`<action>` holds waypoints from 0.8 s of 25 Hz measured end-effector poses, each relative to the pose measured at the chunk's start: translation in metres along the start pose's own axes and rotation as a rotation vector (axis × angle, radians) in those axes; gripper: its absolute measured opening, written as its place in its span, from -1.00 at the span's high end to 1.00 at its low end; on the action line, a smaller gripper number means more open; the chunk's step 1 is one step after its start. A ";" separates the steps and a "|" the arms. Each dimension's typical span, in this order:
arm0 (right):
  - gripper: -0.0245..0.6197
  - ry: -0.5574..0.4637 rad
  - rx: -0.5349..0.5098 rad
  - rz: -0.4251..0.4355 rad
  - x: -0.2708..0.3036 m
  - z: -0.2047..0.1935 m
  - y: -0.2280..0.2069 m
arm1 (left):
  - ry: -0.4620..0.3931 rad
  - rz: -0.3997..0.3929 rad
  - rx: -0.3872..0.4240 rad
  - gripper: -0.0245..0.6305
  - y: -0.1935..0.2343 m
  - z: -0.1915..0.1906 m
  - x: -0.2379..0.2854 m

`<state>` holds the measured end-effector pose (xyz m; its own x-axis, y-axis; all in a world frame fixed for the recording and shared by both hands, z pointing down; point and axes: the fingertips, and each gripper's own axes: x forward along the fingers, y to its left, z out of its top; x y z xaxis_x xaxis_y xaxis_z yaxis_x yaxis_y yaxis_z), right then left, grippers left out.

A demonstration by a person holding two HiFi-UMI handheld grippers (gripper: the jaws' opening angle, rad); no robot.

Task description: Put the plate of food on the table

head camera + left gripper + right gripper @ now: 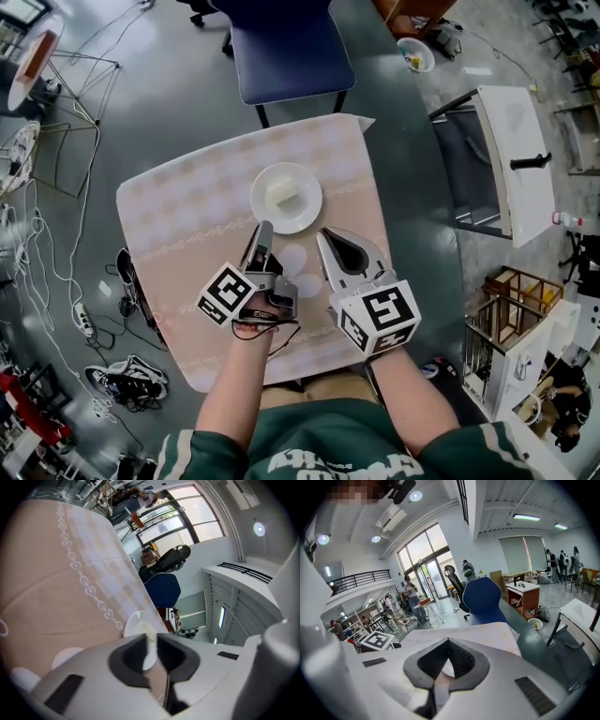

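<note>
A white plate [286,197] with a pale block of food [286,196] rests on the table [178,225], which has a pink checked cloth, toward its far side. Both grippers hover over the near half, just short of the plate. My left gripper [260,232] points at the plate's near left rim. In the left gripper view the plate [133,623] and food [146,631] lie just past the left gripper [151,640], whose jaws stand slightly apart with nothing between them. My right gripper [322,233] [448,640] has its tips touching and holds nothing.
A blue chair [291,47] stands at the table's far edge. To the right are a white shelf unit [511,159] and a wooden crate [511,319]. Cables and shoes [131,380] lie on the floor at the left. Pale round spots [293,259] mark the cloth between the grippers.
</note>
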<state>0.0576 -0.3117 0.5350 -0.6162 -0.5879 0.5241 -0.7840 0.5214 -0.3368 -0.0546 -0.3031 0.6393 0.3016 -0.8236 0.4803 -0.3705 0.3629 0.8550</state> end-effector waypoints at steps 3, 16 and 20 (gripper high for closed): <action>0.88 0.001 0.003 -0.003 0.001 -0.001 -0.002 | 0.011 -0.051 0.046 0.90 -0.011 -0.001 -0.001; 0.88 0.023 0.004 0.013 0.005 -0.008 0.001 | 0.044 -0.101 0.041 0.90 -0.019 -0.008 0.002; 0.88 0.026 0.004 0.014 0.005 -0.008 0.001 | 0.043 -0.105 0.041 0.90 -0.020 -0.007 0.001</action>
<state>0.0549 -0.3092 0.5438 -0.6246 -0.5643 0.5399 -0.7760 0.5266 -0.3472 -0.0410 -0.3087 0.6237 0.3779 -0.8364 0.3970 -0.3703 0.2564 0.8928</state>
